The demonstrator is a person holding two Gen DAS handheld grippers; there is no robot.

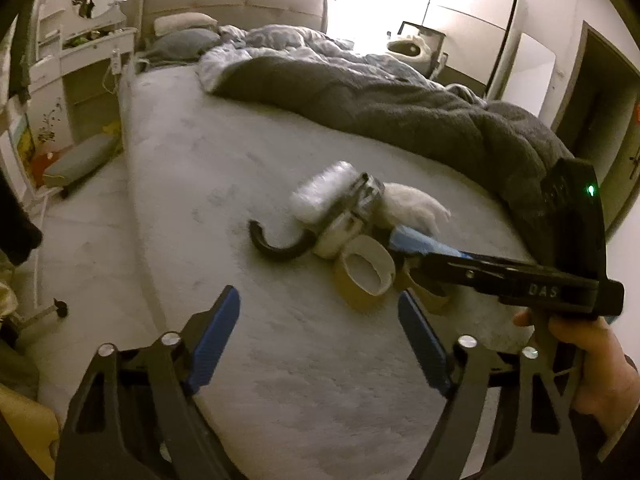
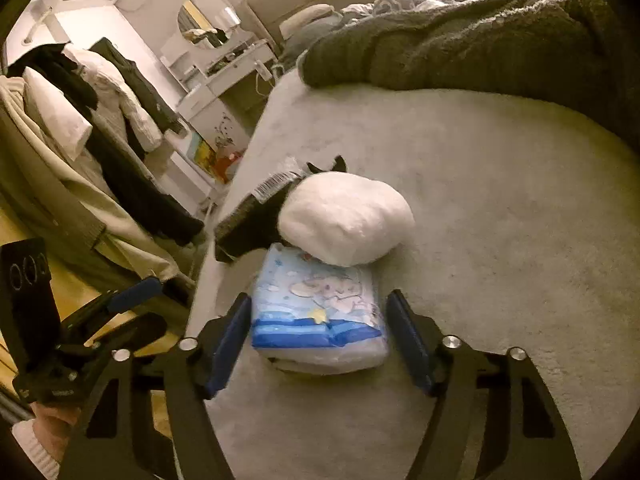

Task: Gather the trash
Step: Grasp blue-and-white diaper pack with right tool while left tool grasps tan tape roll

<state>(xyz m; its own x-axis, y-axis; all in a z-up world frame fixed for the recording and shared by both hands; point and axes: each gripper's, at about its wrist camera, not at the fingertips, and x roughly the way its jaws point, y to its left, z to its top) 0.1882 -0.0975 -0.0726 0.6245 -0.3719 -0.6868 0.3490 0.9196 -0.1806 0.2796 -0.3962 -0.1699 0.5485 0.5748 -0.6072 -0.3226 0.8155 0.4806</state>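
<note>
A pile of trash lies on the grey bed sheet (image 1: pixel 208 184): two tape rolls (image 1: pixel 366 270), a bubble-wrap bundle (image 1: pixel 324 192), a black curved hook (image 1: pixel 272 246), a crumpled white wad (image 1: pixel 412 204). My left gripper (image 1: pixel 320 320) is open above the sheet, short of the pile. In the right wrist view my right gripper (image 2: pixel 318 320) is open, its pads on either side of a blue tissue pack (image 2: pixel 320 316) without clearly touching it. The white wad (image 2: pixel 346 218) rests on the pack's far end. The right gripper also shows in the left wrist view (image 1: pixel 416 248).
A dark grey blanket (image 1: pixel 400 108) is heaped on the bed's far side. A dressing table (image 1: pixel 88 44) and a stool (image 1: pixel 80 160) stand left of the bed. Clothes hang on a rack (image 2: pixel 100 112). A barcoded dark package (image 2: pixel 256 208) lies behind the wad.
</note>
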